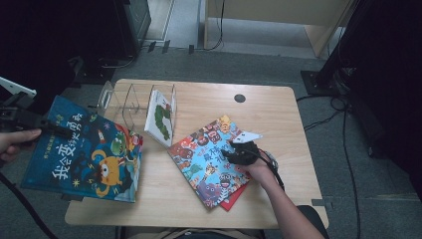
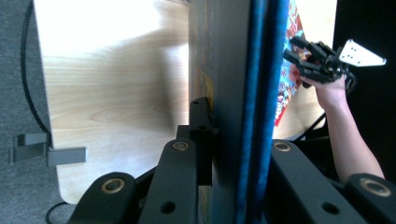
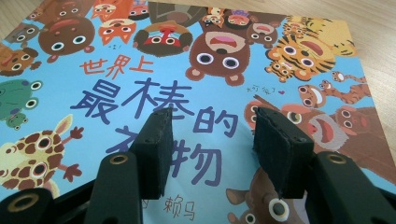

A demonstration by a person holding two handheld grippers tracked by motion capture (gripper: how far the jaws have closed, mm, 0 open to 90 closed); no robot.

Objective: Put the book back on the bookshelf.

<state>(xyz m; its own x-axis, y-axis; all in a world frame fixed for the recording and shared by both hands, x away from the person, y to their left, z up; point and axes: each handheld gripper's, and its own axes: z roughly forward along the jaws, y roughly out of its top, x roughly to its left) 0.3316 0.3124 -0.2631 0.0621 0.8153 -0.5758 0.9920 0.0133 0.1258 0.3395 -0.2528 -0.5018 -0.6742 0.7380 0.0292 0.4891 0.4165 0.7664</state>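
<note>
- My left hand-held gripper (image 1: pixel 50 127) is pinching the blue monster book (image 1: pixel 87 152) at its upper left edge; in the left gripper view the blue book (image 2: pixel 243 93) is standing edge-on between my two black jaws, which are pressing on it from both sides.
- This blue book is hanging partly over the left edge of the tabletop (image 1: pixel 278 107), and it is tilting, with its lower right corner close to the wood.
- My right hand-held gripper (image 1: pixel 238 153) is resting over the animal book (image 1: pixel 209 162), which is lying flat on the tabletop, right of the middle.
- In the right gripper view the pads (image 3: pixel 156 144) of this hand-held gripper are standing apart above the animal cover (image 3: pixel 224 60), and nothing is sitting between them.
- A red book (image 1: pixel 235 198) is peeking out from under the lower corner of the animal book.
- A white caterpillar book (image 1: pixel 161 119) is leaning upright in the clear book rack (image 1: pixel 124 99) at the back left of the tabletop, near the blue book but not touching it.
- Whether the right pads are touching the cover, I cannot tell.
</note>
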